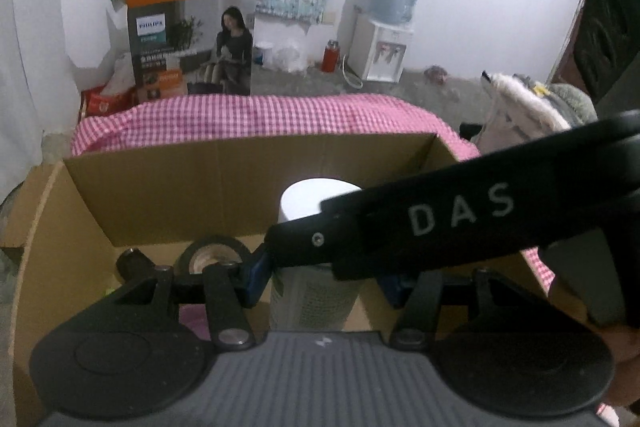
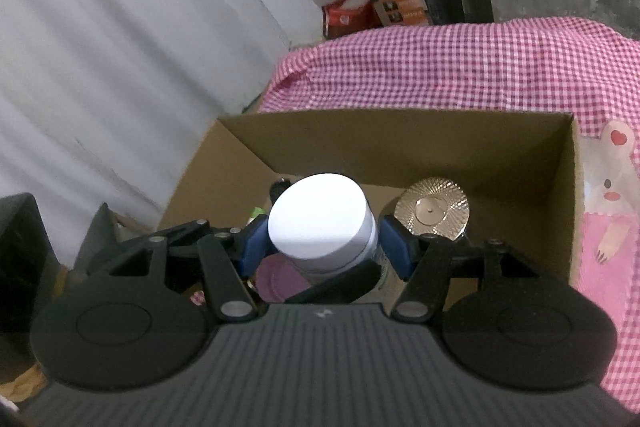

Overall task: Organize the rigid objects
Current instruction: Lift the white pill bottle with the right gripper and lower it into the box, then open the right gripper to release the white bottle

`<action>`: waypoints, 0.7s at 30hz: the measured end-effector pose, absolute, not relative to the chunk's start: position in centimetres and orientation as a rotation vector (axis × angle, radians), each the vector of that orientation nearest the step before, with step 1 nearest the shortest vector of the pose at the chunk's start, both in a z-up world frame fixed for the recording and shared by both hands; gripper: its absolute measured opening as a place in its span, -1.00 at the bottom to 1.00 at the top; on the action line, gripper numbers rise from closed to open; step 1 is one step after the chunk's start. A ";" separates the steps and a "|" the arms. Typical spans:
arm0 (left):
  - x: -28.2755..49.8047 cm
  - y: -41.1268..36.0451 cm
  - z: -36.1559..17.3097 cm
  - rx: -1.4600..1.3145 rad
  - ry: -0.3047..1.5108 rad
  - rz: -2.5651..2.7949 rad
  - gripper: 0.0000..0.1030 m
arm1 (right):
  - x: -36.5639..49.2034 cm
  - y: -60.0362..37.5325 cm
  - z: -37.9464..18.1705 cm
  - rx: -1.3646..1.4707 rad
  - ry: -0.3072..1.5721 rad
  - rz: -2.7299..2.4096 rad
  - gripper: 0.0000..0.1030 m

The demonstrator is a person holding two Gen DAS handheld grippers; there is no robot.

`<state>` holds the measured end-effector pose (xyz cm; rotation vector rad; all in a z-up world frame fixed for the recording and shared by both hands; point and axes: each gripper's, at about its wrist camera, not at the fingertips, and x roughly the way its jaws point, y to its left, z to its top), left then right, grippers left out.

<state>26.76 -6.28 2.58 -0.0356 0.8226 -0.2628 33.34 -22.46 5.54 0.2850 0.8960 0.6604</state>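
Between the blue pads of the right gripper [image 2: 326,245] a white-lidded bottle [image 2: 324,223] is clamped just under its cap, a pad pressed against each side. The same bottle [image 1: 316,263] is seen in the left wrist view between the blue pads of the left gripper [image 1: 326,285], lower on its printed body; the left pad appears to touch it, but the right pad is largely hidden behind the other tool's black finger, so whether this pair truly grips cannot be told.

The bottle is held upright over the open cardboard box [image 2: 400,131], whose far wall stands just beyond the fingertips. Just right of the right gripper's fingers a gold ribbed lid [image 2: 432,207] is seen inside the box. Left of the left gripper's fingers a roll of black tape [image 1: 214,253] lies on the box floor, with a small dark cap [image 1: 130,261] further left. A pink item [image 2: 276,281] lies under the right gripper. Beyond the box a pink gingham cloth [image 2: 460,67] is spread.

The step in hand is judged to be the placing of the bottle into the box. A bare patch of floor between the tape and the gold lid must be found, the bottle lowered until it stands, and the pads then released without tipping it.
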 end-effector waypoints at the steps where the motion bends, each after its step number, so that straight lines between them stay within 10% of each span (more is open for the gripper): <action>1: 26.8 -6.3 2.4 -0.032 0.837 -0.263 0.09 | 33.5 -22.3 5.4 0.276 0.906 0.661 0.17; 21: 22.3 -6.3 5.5 0.033 0.780 -0.286 0.71 | 28.8 -24.9 9.0 0.367 0.685 0.642 0.60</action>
